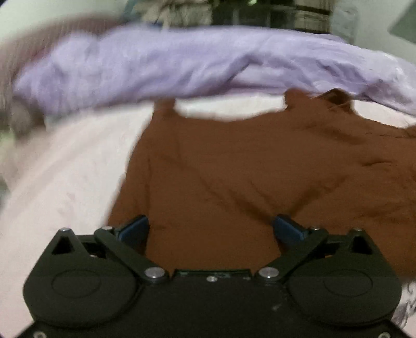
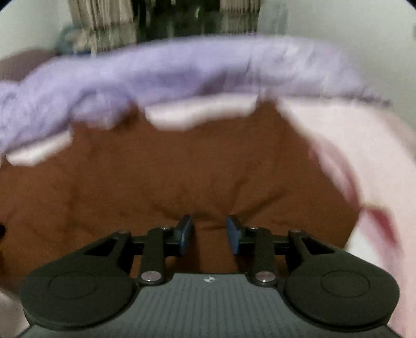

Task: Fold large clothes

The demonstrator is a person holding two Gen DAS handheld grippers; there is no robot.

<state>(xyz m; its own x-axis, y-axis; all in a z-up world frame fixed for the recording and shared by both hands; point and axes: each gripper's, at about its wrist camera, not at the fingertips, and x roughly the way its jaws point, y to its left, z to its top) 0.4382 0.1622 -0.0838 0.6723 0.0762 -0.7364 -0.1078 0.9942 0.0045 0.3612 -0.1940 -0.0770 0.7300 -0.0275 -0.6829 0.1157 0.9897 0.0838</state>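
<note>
A rust-brown garment (image 1: pixel 234 169) lies spread on a pale sheet, wrinkled, with its far edge toward a lilac cloth. My left gripper (image 1: pixel 210 221) is open wide just above the garment's near part, with nothing between its blue pads. In the right wrist view the same brown garment (image 2: pixel 182 169) fills the middle. My right gripper (image 2: pixel 209 218) has its fingers a small gap apart. Creases in the cloth run together at its fingertips (image 2: pixel 187 221), and a low ridge of fabric lies in the gap without being pinched.
A rumpled lilac cloth (image 1: pixel 156 65) (image 2: pixel 182 70) lies in a long band beyond the garment. The pale pink-white sheet (image 1: pixel 65 169) (image 2: pixel 351 143) shows on both sides. A reddish patch (image 2: pixel 382 221) sits at the right. Curtains (image 2: pixel 104 23) hang behind. Both views are motion-blurred.
</note>
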